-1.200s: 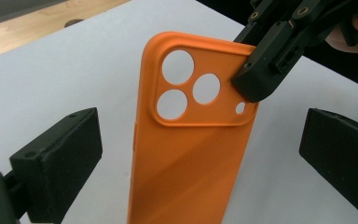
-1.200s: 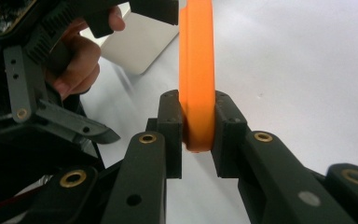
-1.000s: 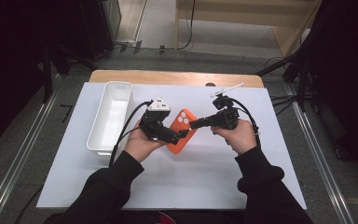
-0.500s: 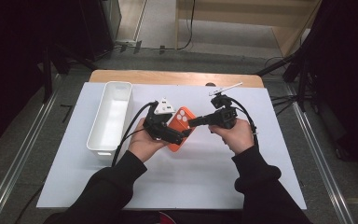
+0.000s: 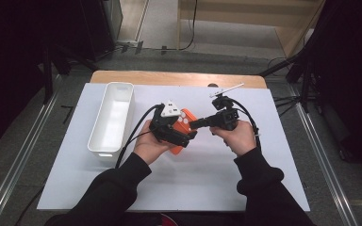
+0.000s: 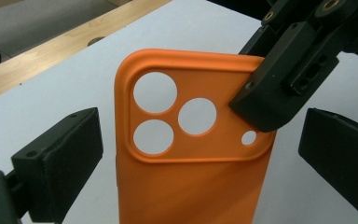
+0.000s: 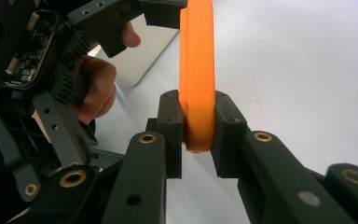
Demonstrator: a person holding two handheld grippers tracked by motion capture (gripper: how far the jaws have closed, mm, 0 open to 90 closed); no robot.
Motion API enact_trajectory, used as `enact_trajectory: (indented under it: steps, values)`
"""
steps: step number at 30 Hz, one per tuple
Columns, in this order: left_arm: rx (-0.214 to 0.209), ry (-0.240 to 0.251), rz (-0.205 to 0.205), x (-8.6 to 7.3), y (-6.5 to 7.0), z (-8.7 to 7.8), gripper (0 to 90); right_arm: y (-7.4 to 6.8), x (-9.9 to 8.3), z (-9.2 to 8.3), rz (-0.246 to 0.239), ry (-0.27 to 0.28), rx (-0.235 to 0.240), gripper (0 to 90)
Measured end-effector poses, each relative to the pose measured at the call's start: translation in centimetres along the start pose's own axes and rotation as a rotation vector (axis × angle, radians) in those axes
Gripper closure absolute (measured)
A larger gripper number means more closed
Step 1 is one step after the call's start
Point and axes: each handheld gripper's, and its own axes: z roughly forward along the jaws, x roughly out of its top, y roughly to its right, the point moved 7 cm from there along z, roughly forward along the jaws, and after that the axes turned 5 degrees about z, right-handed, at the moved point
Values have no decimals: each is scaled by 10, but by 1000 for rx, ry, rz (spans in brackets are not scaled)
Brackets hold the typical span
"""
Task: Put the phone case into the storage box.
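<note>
So this looks like a handover of the orange phone case (image 6: 191, 154) from one gripper to the other, caught right in the middle. The right gripper (image 7: 198, 128) has its jaws clamped on the edge of the case, one pad on each face, and that pinch sits at the corner by the camera cutouts. The left gripper (image 6: 191, 186) has its jaws standing apart, one on either side of the case, and neither pad is touching it as far as I can tell, so all the weight is on the right hand for now. From the high view the case (image 5: 185, 123) sits about mid-table over the white mat (image 5: 264, 188), held between the two hands, with the white bin (image 5: 122, 101) off to the left and a bit farther back, well apart from the action. My guess for the next move: the left jaws need to close squarely on the long sides of the case before the right lets go, since a corner pinch alone could let the case swing or slip. Probably headed for the bin after that, though that's just a guess.
</note>
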Motion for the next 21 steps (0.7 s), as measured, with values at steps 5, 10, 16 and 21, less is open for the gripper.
enact_trajectory:
  steps: [5, 10, 16, 21]
  values:
    - [8, -7, 10, -1, 2, 4, 14, -1, 0, 0, 11, 0, 0, 750]
    - [38, -23, 27, -4, 3, 8, 14, -2, -1, 0, 15, -11, 4, 750]
    - [65, -13, 40, -4, 5, 9, 41, -2, -1, 0, 24, -12, 2, 750]
    - [80, 9, 31, -5, 4, 7, 134, -1, -1, 0, 22, -8, -2, 750]
